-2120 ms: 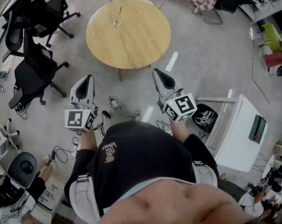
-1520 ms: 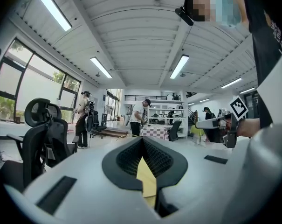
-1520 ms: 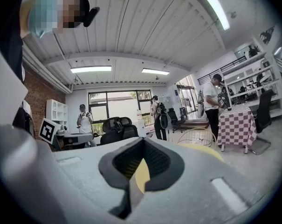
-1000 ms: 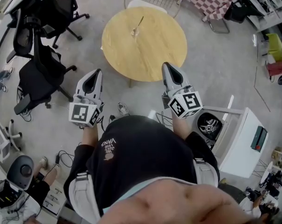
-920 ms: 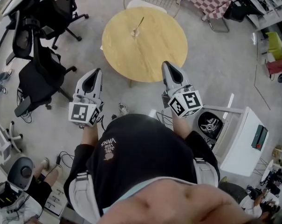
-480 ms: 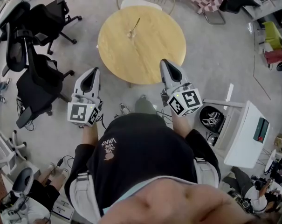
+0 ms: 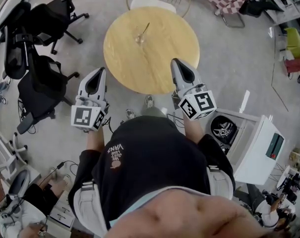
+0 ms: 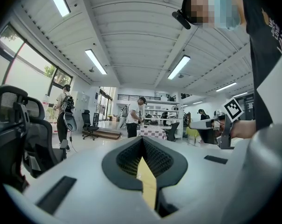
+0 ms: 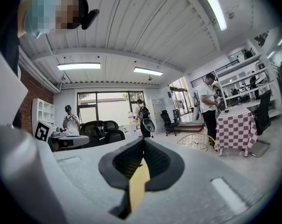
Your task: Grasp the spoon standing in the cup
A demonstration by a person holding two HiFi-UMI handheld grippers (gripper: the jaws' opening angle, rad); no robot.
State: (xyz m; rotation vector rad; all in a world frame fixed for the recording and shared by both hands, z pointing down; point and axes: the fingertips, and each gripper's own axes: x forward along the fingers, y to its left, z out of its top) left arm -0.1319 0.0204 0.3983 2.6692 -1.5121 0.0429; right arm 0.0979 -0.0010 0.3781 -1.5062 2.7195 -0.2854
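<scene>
Now: the grippers should be brought up to the table (image 7: 162, 71), and one pair of jaws opened wide before the spoon is reached.
Spoon (image 7: 144, 29): leaned in the cup (image 7: 139, 39), at the table's 12 o'clock side.
From left gripper (image 7: 98, 72): spoon at 1 o'clock, well apart.
From right gripper (image 7: 177, 62): spoon at 11 o'clock, well apart.
Jaws: both pairs pressed together, nothing held.

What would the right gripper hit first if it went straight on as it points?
Probably nothing near: the right gripper points level over the round wooden table, and its own view shows open room ahead. Depth is unclear.
</scene>
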